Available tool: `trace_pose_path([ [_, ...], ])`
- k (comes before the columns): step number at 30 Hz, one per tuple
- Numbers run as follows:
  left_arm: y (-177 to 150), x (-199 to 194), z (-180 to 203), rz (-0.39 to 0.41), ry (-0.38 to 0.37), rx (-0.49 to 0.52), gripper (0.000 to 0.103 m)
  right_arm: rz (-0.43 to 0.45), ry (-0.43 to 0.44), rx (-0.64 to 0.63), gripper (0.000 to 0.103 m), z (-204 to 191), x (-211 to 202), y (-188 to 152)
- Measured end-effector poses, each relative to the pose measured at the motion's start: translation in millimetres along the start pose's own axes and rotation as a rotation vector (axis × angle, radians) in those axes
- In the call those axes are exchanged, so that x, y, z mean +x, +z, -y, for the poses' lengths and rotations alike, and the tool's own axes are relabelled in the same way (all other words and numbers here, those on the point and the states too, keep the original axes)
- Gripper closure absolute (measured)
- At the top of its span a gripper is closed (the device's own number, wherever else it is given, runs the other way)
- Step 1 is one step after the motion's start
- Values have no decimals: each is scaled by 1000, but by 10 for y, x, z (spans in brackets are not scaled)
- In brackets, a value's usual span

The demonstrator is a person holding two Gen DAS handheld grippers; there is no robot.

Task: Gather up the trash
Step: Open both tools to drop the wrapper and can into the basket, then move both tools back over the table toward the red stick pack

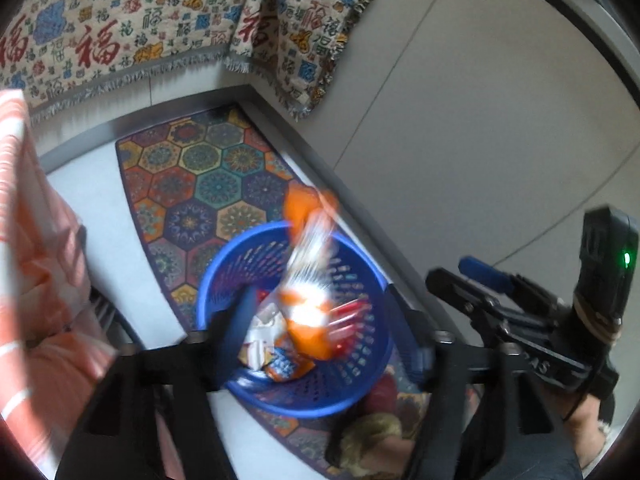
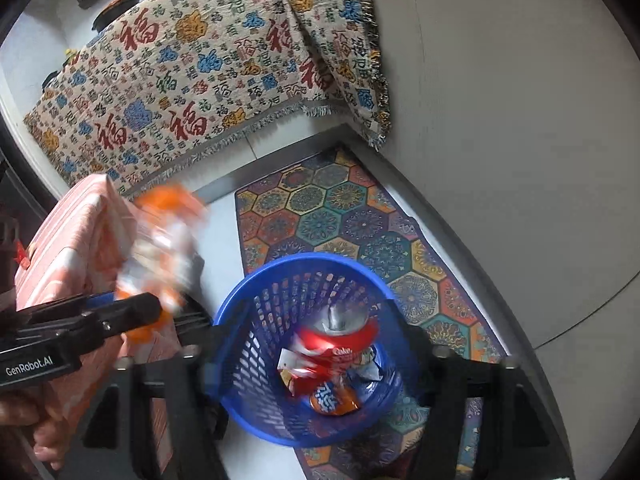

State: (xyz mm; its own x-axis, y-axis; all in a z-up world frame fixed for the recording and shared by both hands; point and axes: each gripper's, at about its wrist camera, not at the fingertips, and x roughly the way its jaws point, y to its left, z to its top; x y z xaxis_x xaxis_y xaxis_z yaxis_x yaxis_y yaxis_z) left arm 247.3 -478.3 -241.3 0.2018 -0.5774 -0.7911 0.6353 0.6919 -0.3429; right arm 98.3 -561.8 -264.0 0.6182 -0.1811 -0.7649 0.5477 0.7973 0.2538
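A blue perforated waste basket (image 1: 360,392) (image 2: 256,364) stands on a patterned rug. It holds a crushed red cola can (image 2: 336,336), an orange snack packet (image 2: 334,400) and other wrappers. An orange and white wrapper (image 1: 310,280) (image 2: 160,248) is blurred in mid air above the basket, between my left gripper's fingers. My left gripper (image 1: 324,320) is open over the basket; it also shows at the left of the right wrist view (image 2: 132,312). My right gripper (image 2: 312,356) is open and empty over the basket; it also shows at the right of the left wrist view (image 1: 460,276).
A hexagon-patterned rug (image 1: 208,184) (image 2: 340,216) lies on the pale tiled floor. A cloth with red characters (image 1: 132,28) (image 2: 192,80) hangs behind. A pink striped case (image 1: 36,280) (image 2: 68,248) stands left of the basket. A grey wall panel (image 1: 480,120) is on the right.
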Motion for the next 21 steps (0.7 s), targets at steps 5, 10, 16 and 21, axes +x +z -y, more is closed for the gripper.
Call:
trace_pose_path([
  [5,42,-126,21,39,8,-8,32,47,-24,29,29,90,-118,53],
  [10,-34,-748,178,127,61,35,29,158,-64,-2,27,-59,-474,202],
  [16,-406,-1816,218,289,267,71,1,209,-14,-124,27,-627,-721,271],
  [21,-741,-2308,-283,303,459,-40,1,201,74,-296,27,-1501,-746,121],
])
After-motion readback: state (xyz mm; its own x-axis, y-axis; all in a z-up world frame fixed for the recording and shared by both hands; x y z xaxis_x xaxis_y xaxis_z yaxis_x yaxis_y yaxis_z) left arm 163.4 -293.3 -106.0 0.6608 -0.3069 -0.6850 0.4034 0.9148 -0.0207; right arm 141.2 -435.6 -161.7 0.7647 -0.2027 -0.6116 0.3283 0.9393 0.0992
